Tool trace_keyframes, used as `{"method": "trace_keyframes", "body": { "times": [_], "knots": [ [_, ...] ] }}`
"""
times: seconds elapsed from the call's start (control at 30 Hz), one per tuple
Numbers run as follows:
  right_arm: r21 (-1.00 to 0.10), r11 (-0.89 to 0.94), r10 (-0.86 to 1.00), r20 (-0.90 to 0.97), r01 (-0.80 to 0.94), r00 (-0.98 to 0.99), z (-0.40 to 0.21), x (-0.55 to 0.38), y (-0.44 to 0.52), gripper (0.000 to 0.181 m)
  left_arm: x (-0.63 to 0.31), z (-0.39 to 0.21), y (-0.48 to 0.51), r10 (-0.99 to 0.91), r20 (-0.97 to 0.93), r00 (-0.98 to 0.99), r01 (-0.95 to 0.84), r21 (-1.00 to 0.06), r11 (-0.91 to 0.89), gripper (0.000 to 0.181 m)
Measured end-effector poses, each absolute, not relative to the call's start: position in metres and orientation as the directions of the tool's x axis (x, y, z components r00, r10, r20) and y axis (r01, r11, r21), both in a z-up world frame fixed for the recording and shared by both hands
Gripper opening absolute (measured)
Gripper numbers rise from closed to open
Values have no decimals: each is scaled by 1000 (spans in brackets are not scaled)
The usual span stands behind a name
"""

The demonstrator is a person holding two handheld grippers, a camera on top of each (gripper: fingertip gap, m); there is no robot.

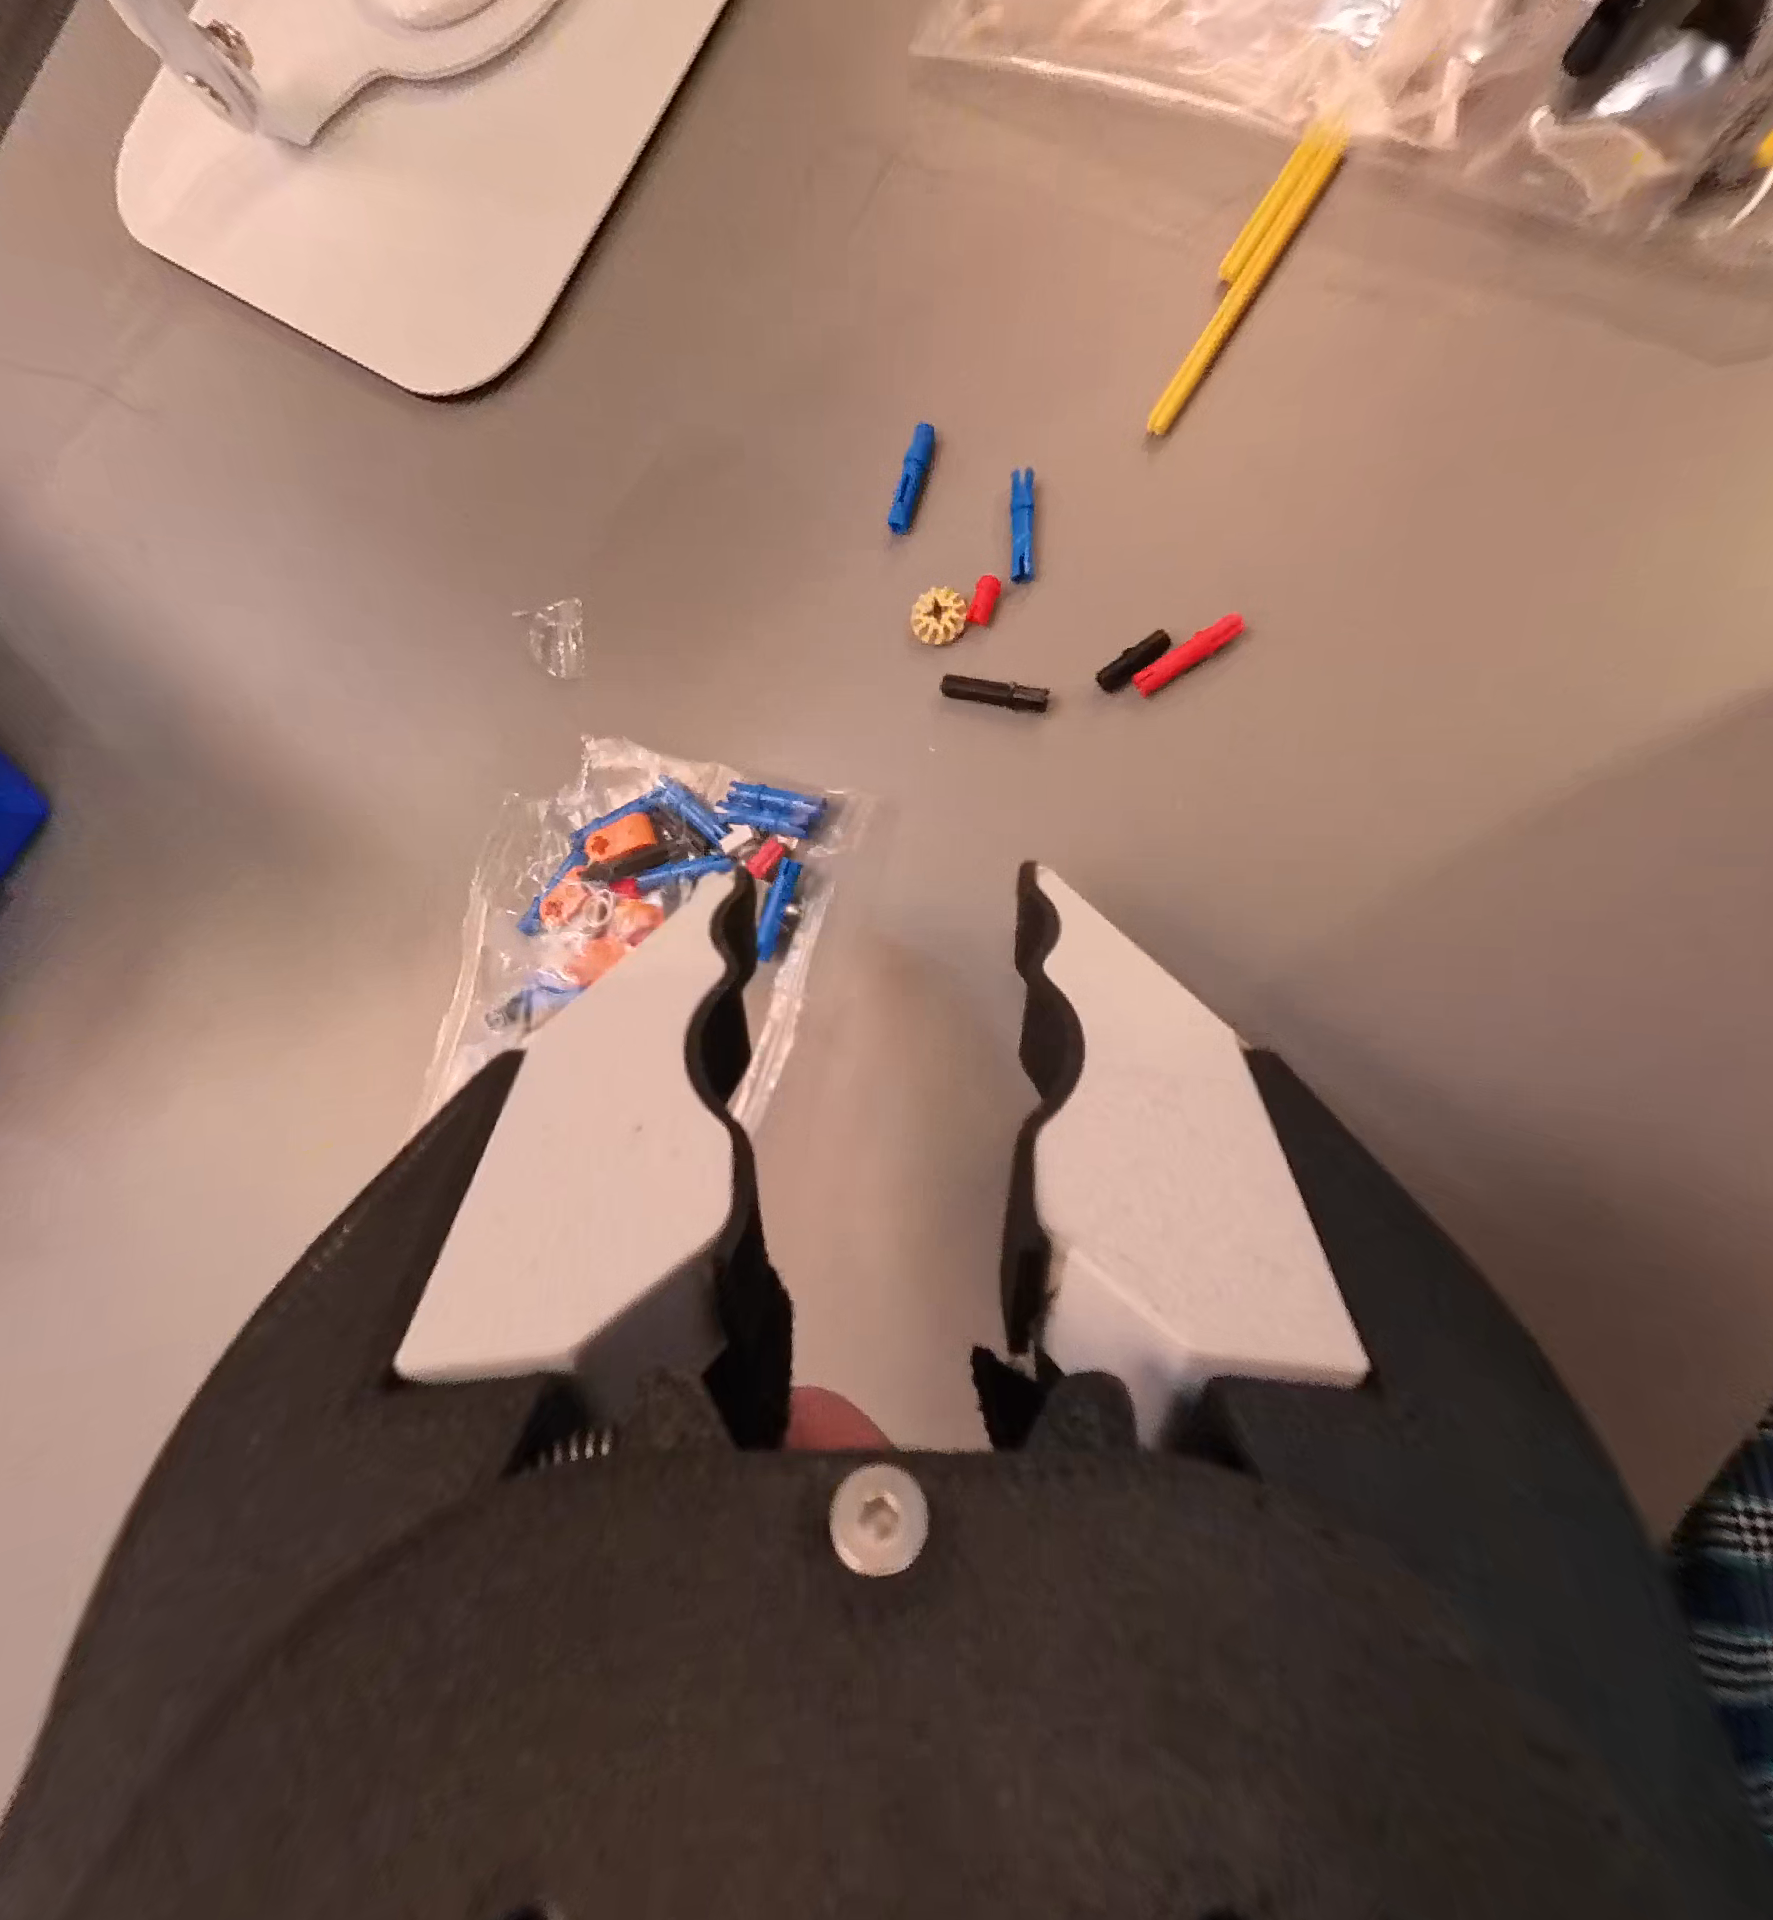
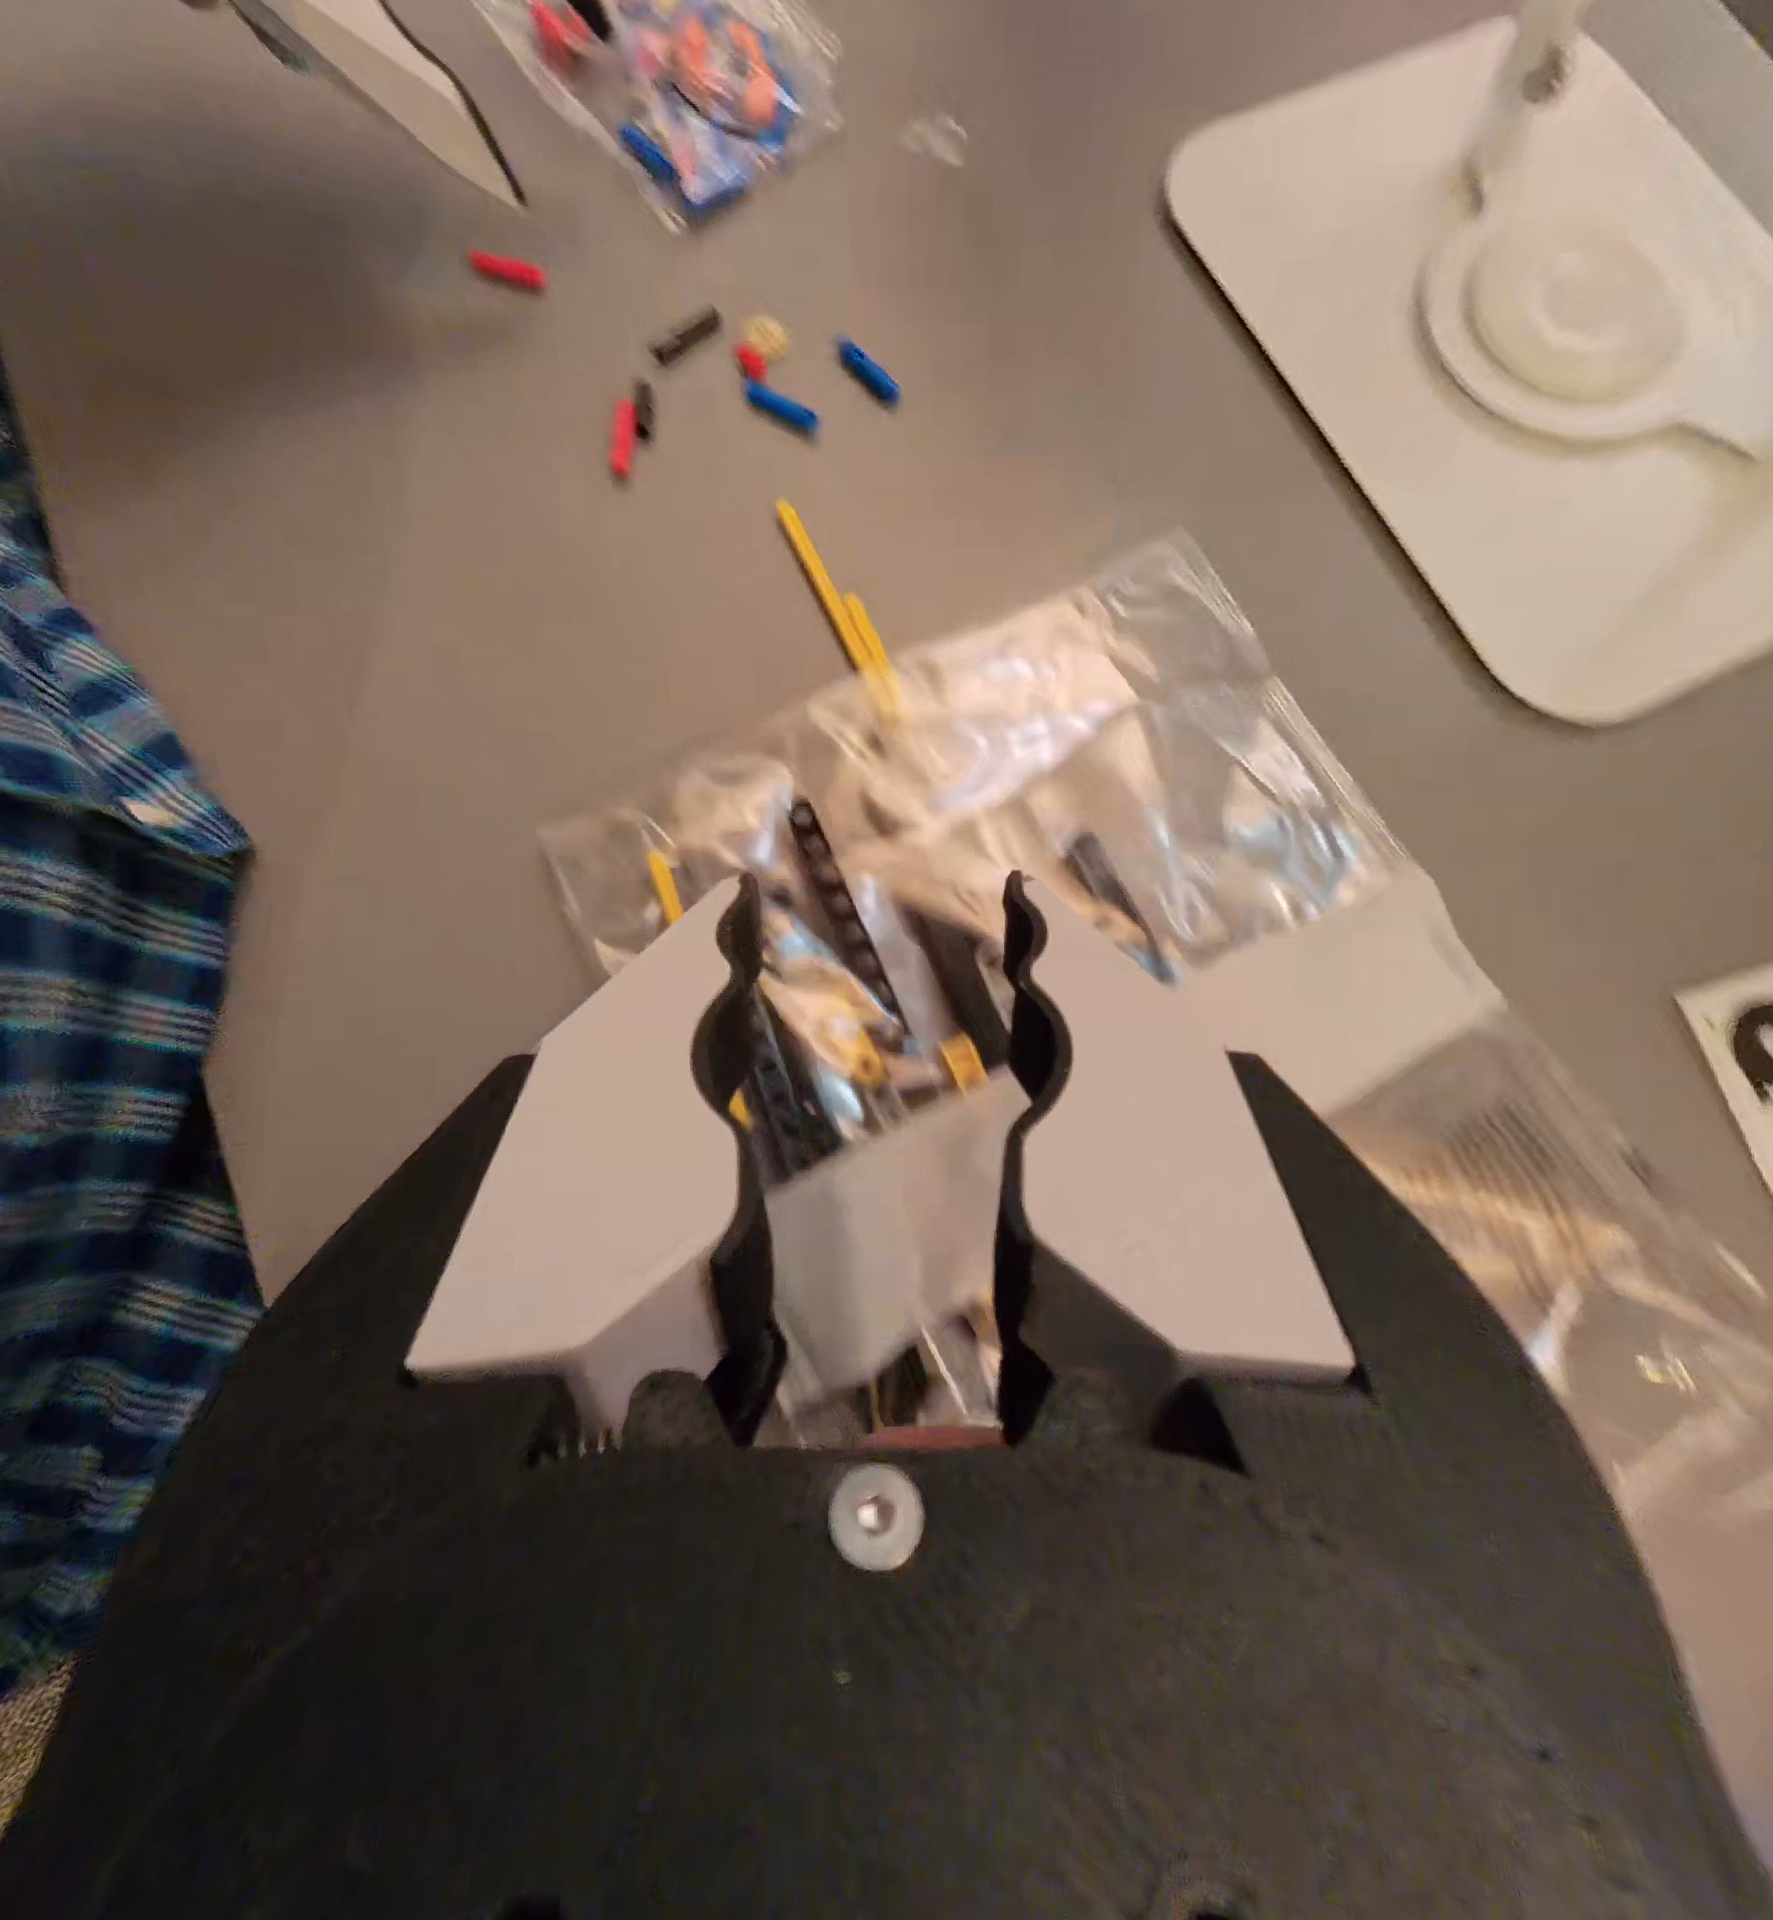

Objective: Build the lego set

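Parts are only being unpacked, it seems. The left gripper [image 1: 887, 883] hangs open and empty beside the small bag [image 1: 653, 883]; loose pins [image 1: 996, 691] lie ahead. The right gripper [image 2: 877, 899], open, empty, hovers over the large bag [image 2: 1069, 790], which likely needs pinching next.
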State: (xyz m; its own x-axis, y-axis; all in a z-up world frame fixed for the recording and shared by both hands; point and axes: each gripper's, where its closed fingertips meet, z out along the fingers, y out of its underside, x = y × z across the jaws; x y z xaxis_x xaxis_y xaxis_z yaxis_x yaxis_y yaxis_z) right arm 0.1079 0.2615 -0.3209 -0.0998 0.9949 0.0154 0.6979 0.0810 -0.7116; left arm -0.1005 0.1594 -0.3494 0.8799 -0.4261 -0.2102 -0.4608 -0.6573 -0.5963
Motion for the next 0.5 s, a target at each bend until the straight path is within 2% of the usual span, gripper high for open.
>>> {"method": "trace_keyframes", "body": {
  "times": [0.2, 0.5],
  "knots": [
    [-726, 162, 965, -24, 669, -260, -326, 60, 214, 42, -94, -359, 139, -456, -166, 874, -460, -582, -671, 44],
    [-741, 170, 948, -56, 650, -312, -329, 39, 198, 40, -83, -374, 133, -447, -160, 880, -452, -569, -687, 25]
  ]
}}
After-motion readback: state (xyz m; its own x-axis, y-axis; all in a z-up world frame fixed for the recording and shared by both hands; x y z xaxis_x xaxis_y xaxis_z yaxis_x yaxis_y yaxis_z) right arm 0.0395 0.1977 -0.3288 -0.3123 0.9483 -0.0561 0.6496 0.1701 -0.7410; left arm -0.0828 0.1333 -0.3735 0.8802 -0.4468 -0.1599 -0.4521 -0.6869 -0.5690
